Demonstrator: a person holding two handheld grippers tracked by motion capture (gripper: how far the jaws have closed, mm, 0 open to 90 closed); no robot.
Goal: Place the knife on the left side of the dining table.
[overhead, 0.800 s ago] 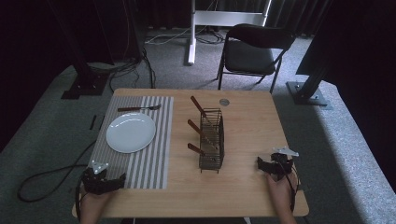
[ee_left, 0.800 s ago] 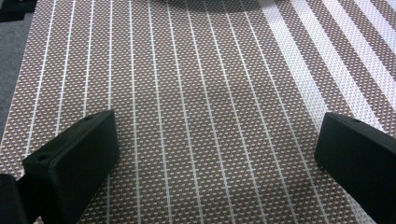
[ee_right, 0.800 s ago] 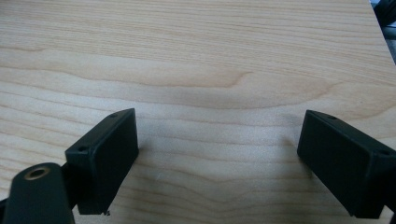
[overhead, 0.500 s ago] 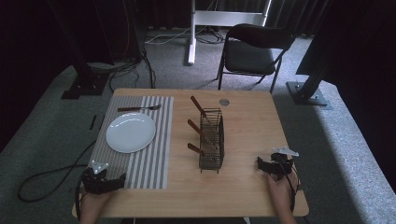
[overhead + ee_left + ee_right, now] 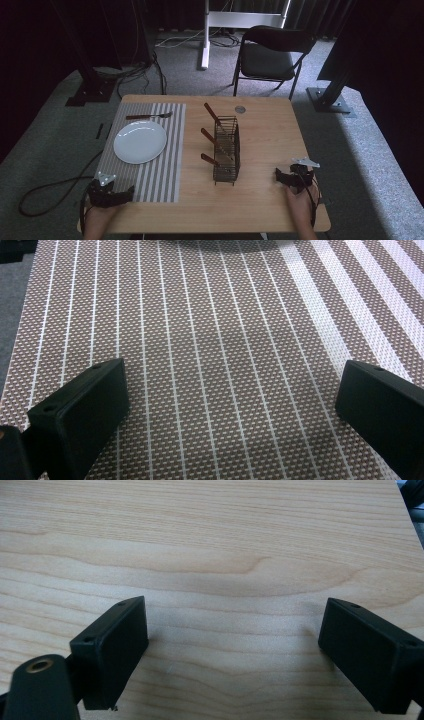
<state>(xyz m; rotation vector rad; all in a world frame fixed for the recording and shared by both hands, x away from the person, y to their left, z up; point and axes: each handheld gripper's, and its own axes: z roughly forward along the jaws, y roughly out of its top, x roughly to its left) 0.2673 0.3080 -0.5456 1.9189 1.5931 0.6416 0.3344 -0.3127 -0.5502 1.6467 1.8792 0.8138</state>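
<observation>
My left gripper rests at the near left corner of the table, over the striped placemat. In the left gripper view its jaws stand wide apart above the placemat, and my left gripper holds nothing. My right gripper lies on the bare wood near the right front edge. Its jaws are spread over the tabletop, and my right gripper is empty. A black wire caddy stands mid-table with three wooden-handled utensils leaning out of it.
A white plate sits on the placemat, with a fork lying beyond it. A small round disc lies near the table's far edge. A black chair stands behind the table. A cable trails off the left side.
</observation>
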